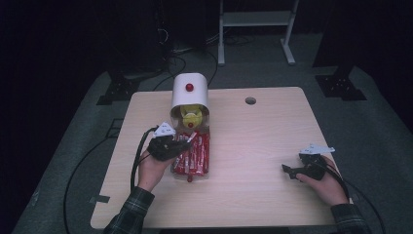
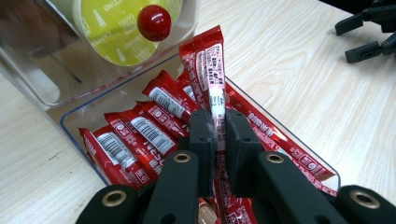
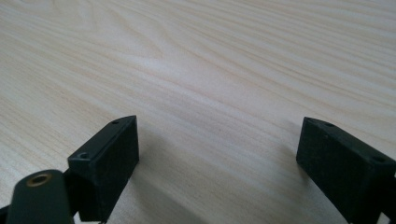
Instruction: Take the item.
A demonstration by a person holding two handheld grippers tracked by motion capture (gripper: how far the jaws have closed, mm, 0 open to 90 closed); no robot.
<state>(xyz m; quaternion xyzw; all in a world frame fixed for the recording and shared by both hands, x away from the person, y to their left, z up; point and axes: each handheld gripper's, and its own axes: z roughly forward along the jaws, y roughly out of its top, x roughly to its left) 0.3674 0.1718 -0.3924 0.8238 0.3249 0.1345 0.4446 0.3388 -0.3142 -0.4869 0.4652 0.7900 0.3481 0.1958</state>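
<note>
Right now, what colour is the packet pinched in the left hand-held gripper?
Red with a white printed panel; the packet shows best in the left gripper view, clamped by the left hand-held gripper.

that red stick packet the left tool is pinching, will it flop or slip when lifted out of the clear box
The red stick packet stands nearly upright above the closed left tool, so it seems fairly stiff and probably light. Its glossy wrapper may slip, as the hold looks narrow. The clear box looks light enough to shift if packets snag.

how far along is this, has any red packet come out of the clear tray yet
Just started, apparently. Done: no packet lies on the table. In hand: the left tongs are shut on one red packet, raised above the rest in the clear tray. Left: moving it out; the right tongs rest open.
</note>
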